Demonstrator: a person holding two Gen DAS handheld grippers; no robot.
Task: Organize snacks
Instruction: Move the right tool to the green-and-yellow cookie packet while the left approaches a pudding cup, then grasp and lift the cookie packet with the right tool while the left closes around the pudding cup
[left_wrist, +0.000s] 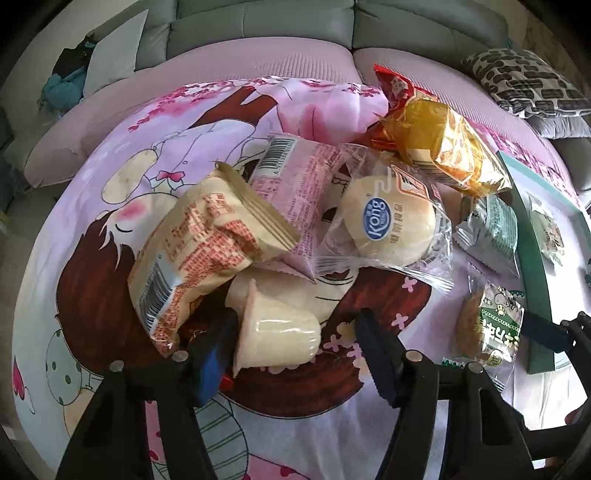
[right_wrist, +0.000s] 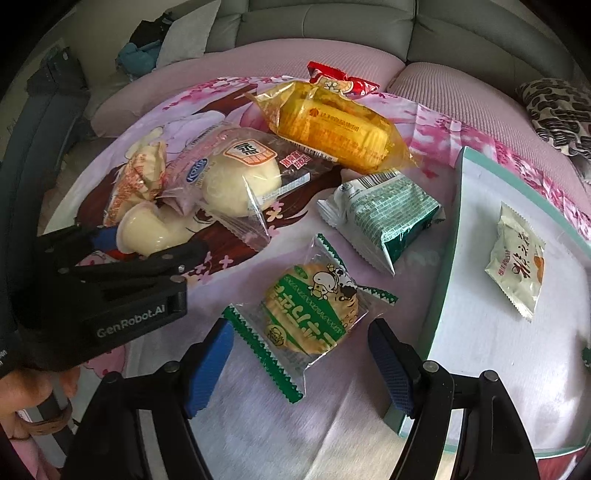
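Observation:
A cream pudding cup (left_wrist: 280, 339) lies on its side on the cartoon bedsheet, between the fingers of my left gripper (left_wrist: 293, 343). The left pad sits at the cup's lid rim, and a gap shows at the right pad, so the gripper is open. In the right wrist view the left gripper (right_wrist: 147, 240) straddles the same cup (right_wrist: 147, 232). My right gripper (right_wrist: 299, 332) stands open over a green-and-white rice cracker packet (right_wrist: 314, 314), which lies flat between its fingertips without touching them. A white tray with a teal rim (right_wrist: 460, 192) holds one small pale packet (right_wrist: 517, 266).
Loose snacks crowd the sheet: a clear-wrapped bun (left_wrist: 388, 221), a cream packet with red print (left_wrist: 199, 258), a pink packet (left_wrist: 295, 184), a yellow packet (right_wrist: 332, 125), a red packet (right_wrist: 332, 77) and a grey-green packet (right_wrist: 384, 218). A grey sofa and cushions lie behind.

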